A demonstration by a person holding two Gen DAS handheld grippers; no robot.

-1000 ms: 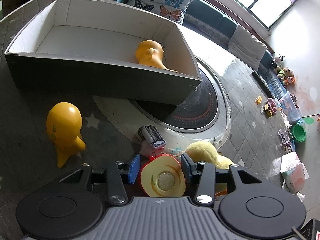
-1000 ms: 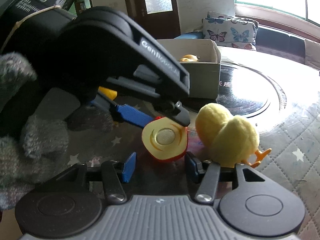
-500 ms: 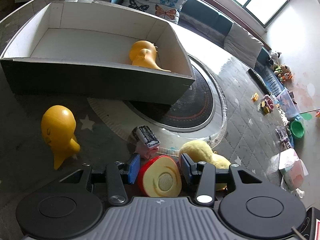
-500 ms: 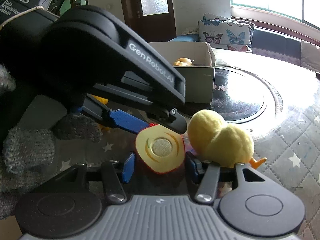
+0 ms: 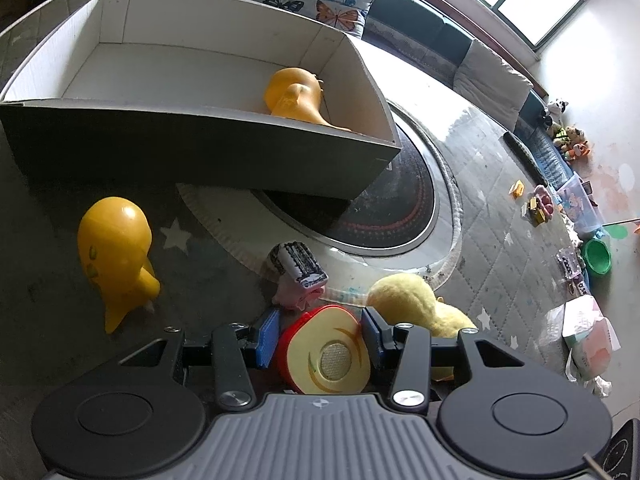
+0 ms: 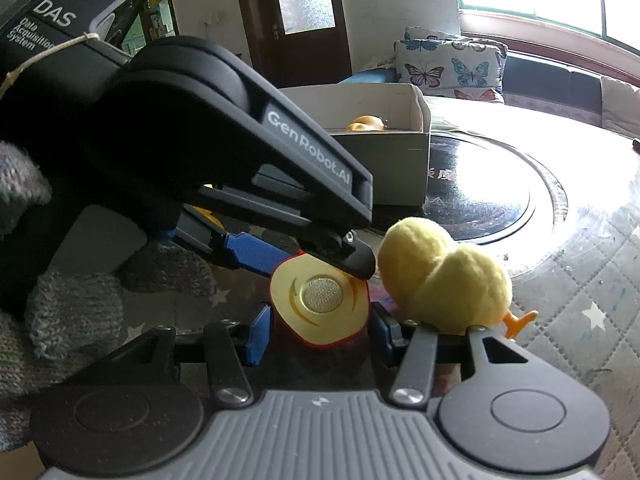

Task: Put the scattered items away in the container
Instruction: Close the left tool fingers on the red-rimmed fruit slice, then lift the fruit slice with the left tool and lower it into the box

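Now left gripper [image 5: 319, 334] clamped on red half-apple toy [image 5: 325, 354]; right gripper [image 6: 320, 330] closing around it, pads apart

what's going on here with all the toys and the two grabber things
A person is tidying toys into a cardboard box. Both hand-held grippers are at one toy apple half: the left hand-held gripper is clamped on it, and the right hand-held gripper is closing its jaws around it. One orange duck is in the box; another orange duck and a plush chick remain outside.
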